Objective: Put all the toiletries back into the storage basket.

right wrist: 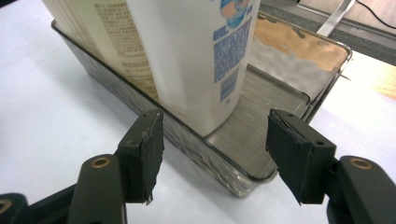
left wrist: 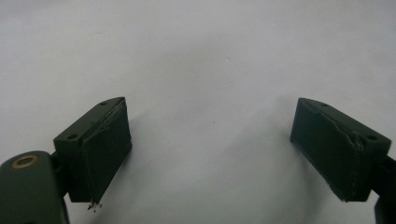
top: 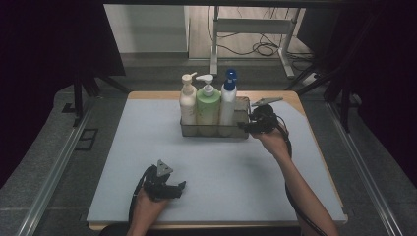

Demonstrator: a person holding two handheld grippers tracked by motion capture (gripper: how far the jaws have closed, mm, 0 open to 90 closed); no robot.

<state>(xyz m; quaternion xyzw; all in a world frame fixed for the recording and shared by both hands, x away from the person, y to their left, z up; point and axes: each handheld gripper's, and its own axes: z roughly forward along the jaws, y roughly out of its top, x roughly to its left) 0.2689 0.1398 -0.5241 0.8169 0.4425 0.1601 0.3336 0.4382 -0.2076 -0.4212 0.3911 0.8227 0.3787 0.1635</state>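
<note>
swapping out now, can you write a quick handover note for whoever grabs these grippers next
Right gripper: open, nothing held, at the right end of the metal tray, just off the blue-capped white bottle.
Left gripper: open, empty, over bare table mat near the front edge.
Things: cream pump bottle, green pump bottle and the blue-capped bottle stand upright in a row in the tray.
Done: all three bottles are in the tray.
Left: the tray's right end is free; probably just draw the right gripper clear.

Three bottles (top: 208,102) stand side by side in the tray (top: 214,131).
</note>
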